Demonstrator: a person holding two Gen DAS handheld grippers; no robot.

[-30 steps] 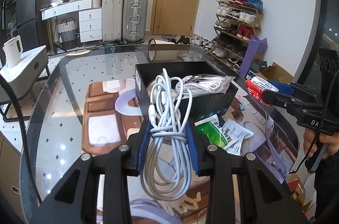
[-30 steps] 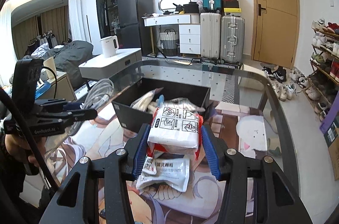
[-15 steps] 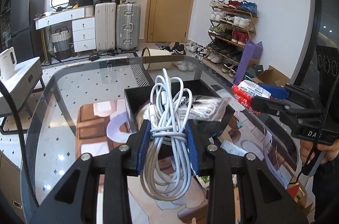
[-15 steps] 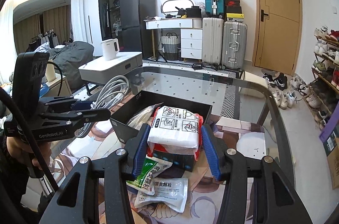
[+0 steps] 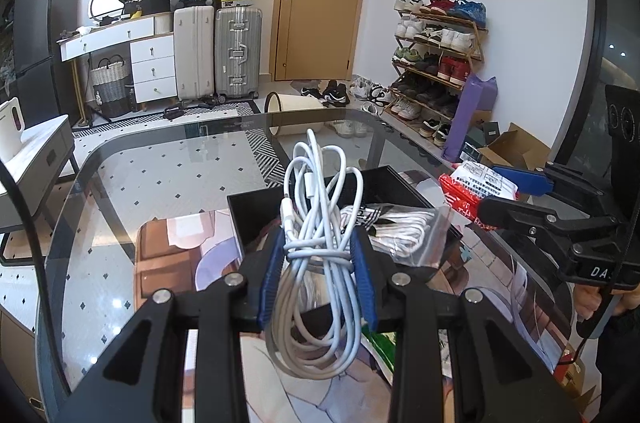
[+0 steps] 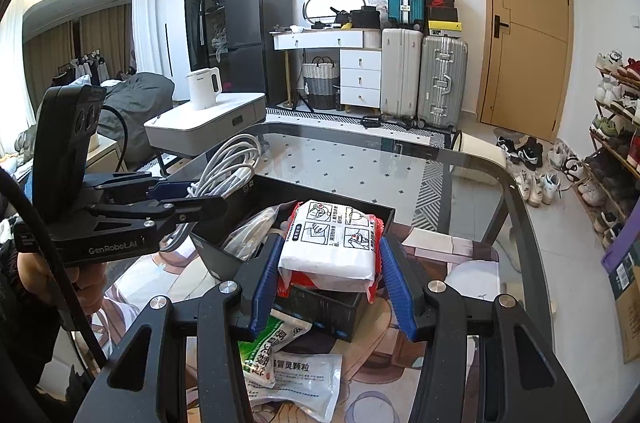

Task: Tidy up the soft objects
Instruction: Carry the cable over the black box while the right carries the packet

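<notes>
The black box's (image 6: 320,307) floor is mostly hidden behind both loads, and the sachets (image 6: 292,375) at 6 o'clock are cut off by the right gripper's frame. The left gripper (image 5: 318,273) is clamped on a bundled white cable (image 5: 316,247), held above the box's near edge. The right gripper (image 6: 330,271), at 3 o'clock from it, squeezes a white-and-red tissue pack (image 6: 332,243) over the box's corner. A bagged white item (image 5: 404,227) lies inside. Bare glass table (image 5: 168,163) stretches toward 12 o'clock.
</notes>
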